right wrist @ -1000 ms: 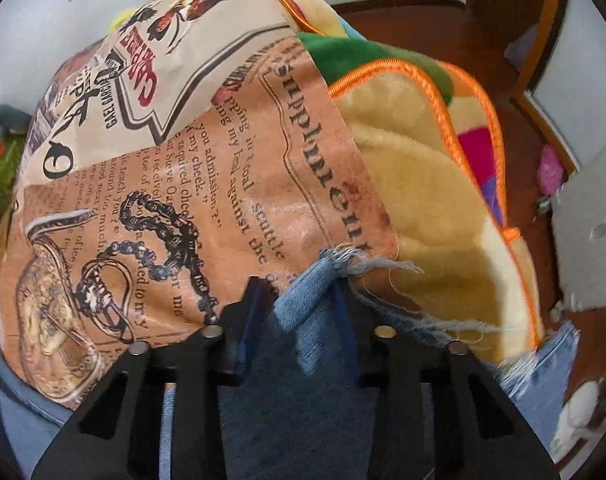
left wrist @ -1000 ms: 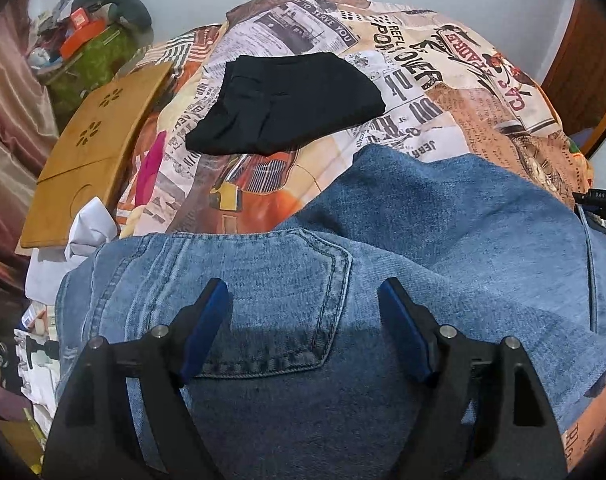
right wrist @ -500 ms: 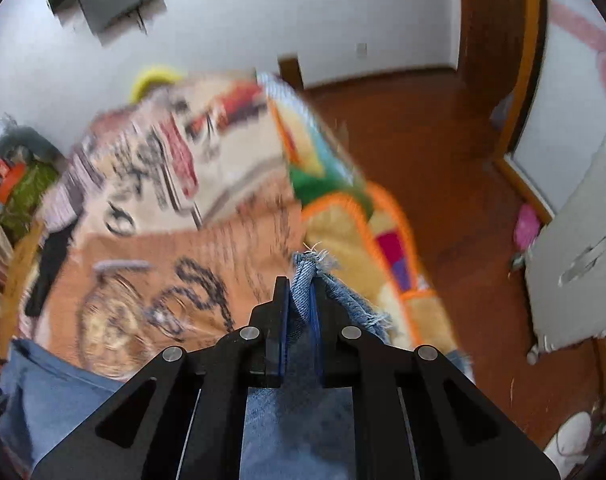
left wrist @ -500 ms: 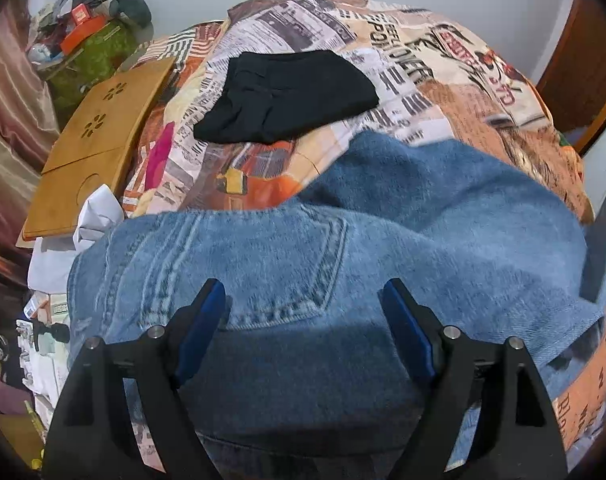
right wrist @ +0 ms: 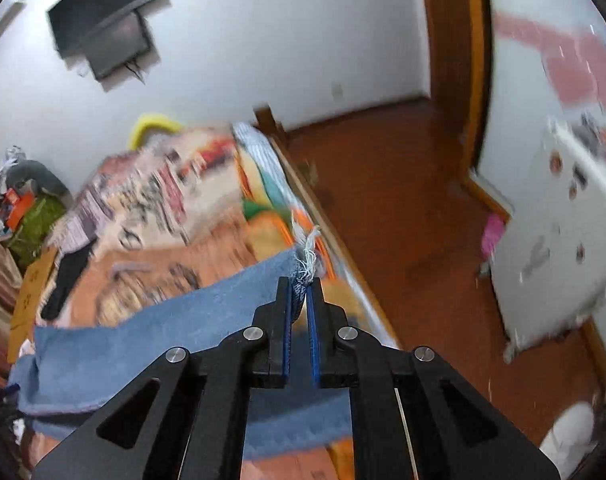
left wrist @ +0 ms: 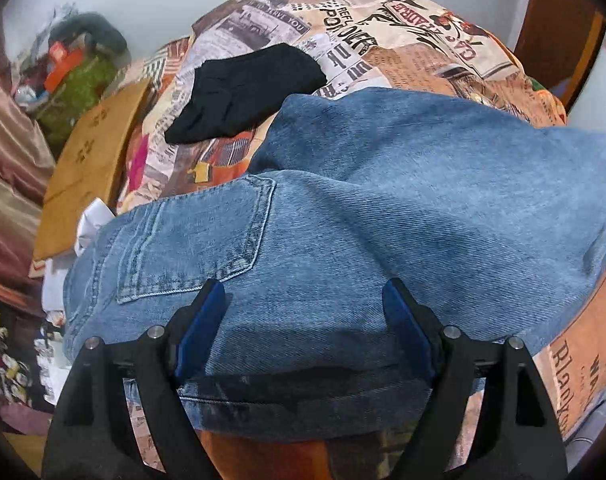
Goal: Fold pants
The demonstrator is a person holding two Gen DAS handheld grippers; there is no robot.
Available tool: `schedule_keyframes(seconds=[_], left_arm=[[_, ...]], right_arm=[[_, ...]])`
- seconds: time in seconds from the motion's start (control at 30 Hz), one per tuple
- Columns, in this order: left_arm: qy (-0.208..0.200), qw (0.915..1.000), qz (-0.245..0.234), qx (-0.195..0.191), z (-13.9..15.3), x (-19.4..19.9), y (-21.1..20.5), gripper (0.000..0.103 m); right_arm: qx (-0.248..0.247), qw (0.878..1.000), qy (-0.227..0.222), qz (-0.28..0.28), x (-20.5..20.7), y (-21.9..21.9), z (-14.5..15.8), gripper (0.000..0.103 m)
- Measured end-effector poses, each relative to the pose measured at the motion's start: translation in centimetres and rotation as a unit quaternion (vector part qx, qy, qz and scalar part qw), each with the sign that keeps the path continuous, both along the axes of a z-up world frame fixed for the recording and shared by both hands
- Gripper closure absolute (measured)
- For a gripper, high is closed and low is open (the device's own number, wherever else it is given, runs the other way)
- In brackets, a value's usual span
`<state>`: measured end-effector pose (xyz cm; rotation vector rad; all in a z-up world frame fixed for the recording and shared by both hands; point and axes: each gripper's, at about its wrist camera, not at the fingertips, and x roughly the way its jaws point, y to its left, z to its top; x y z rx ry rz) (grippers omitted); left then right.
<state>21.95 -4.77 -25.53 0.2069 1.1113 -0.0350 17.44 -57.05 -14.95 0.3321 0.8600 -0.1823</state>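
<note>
Right wrist view: the right gripper is clamped on the frayed hem of the faded blue denim pants, its jaws having just been closing on it; the leg is held raised off the newspaper-print bedspread, presumably to be carried over for a fold. Left wrist view alone shows the waist end and back pocket lying flat under the left gripper, whose jaws are spread wide and grasp nothing; a folded black garment lies well beyond it.
</note>
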Motion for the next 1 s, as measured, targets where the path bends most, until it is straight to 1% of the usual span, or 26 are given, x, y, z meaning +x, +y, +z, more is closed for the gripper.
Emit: schedule_keyframes(seconds=[0.17,0.23,0.3,0.33,0.4,0.43,0.47,0.53,0.6,0.63,0.67,0.73,0.77,0.83,0.87,1.0], left_arm=[[0.001,1.0000,0.006,-0.005,-0.2,-0.1,0.1,0.021],[-0.001,1.0000,0.008,-0.006,-0.3,-0.1,0.1,0.019],[-0.005,0.9999,0.011,-0.004,-0.4,-0.2,0.1,0.018],[-0.007,0.9999,0.013,-0.005,-0.4,-0.3,0.1,0.016],[-0.014,0.9998,0.015,-0.007,-0.5,-0.4,0.3,0.015],[-0.017,0.9997,0.017,-0.010,-0.5,-0.5,0.3,0.015],[-0.020,0.9995,0.020,-0.014,-0.4,-0.6,0.5,0.015],[-0.026,0.9992,0.024,-0.018,-0.2,-0.7,0.6,0.015],[-0.039,0.9987,0.030,-0.015,0.4,-0.8,0.9,0.015],[-0.047,0.9983,0.032,-0.014,0.7,-0.8,1.2,0.015],[-0.059,0.9975,0.036,-0.015,1.4,-0.9,1.6,0.015],[-0.083,0.9952,0.046,-0.023,2.8,-1.1,2.7,0.015],[-0.097,0.9935,0.053,-0.027,3.6,-1.1,3.5,0.015],[-0.118,0.9902,0.068,-0.033,5.0,-1.1,5.2,0.015],[-0.126,0.9885,0.076,-0.034,5.7,-1.1,6.3,0.015],[-0.146,0.9829,0.110,-0.019,7.3,-0.4,11.0,0.015]], right_arm=[[0.031,0.998,0.044,-0.025,-2.5,-1.0,-5.6,0.097],[0.041,0.997,0.060,-0.029,-3.0,-1.2,-7.1,0.097],[0.043,0.995,0.087,-0.027,-3.1,-0.8,-9.1,0.097],[0.038,0.994,0.094,-0.026,-3.5,-0.8,-9.3,0.097],[-0.001,0.994,0.111,-0.025,-3.4,0.2,-10.0,0.097],[-0.026,0.993,0.117,-0.023,-3.0,0.9,-10.1,0.094],[-0.045,0.991,0.124,-0.023,-2.9,1.3,-10.0,0.091],[-0.078,0.988,0.134,-0.017,-2.2,2.1,-9.4,0.089],[-0.093,0.987,0.130,-0.011,-1.9,2.5,-8.2,0.080],[-0.099,0.987,0.123,-0.010,-1.8,2.8,-7.6,0.071],[-0.105,0.988,0.114,-0.009,-1.6,3.1,-6.9,0.063],[-0.115,0.990,0.083,-0.004,-1.2,4.6,-4.9,0.054],[-0.114,0.991,0.070,0.002,-1.0,5.3,-4.3,0.052],[-0.104,0.993,0.052,0.017,-0.3,7.0,-3.1,0.051],[-0.092,0.994,0.040,0.033,0.4,8.4,-2.3,0.051],[-0.060,0.994,0.008,0.093,2.7,13.3,-0.3,0.051]])
